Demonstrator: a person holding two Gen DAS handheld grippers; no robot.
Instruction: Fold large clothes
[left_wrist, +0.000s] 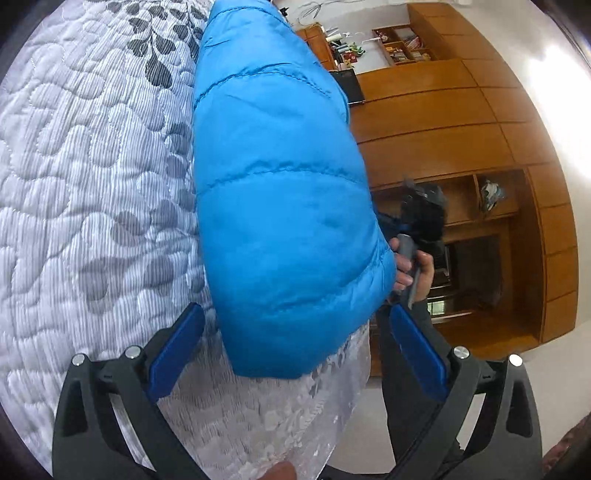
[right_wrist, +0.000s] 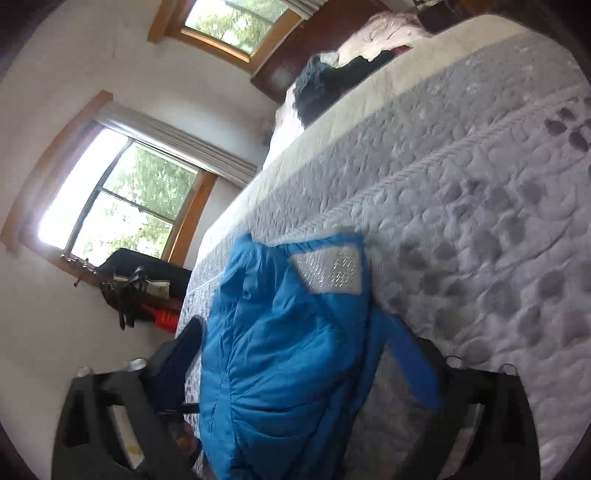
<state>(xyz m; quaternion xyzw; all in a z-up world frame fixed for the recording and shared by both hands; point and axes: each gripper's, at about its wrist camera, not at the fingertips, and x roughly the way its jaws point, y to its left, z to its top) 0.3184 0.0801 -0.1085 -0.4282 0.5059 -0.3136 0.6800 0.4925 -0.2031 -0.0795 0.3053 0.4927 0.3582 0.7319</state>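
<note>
bed: quilted, serves as folding surface | blue puffer jacket: lies bunched along the bed's edge, handy to both grippers | left gripper: jaws spread, straddling the jacket's hem, gripping nothing | right gripper: jaws wide, jacket between, released

daylight from windows | window glare | right view motion-blurred | fisheye edges dark

The left tool is wide open, its blue pads on both sides of the blue puffer jacket. The jacket lies at the bed edge. Beyond it, a hand holds a grey handle.
</note>
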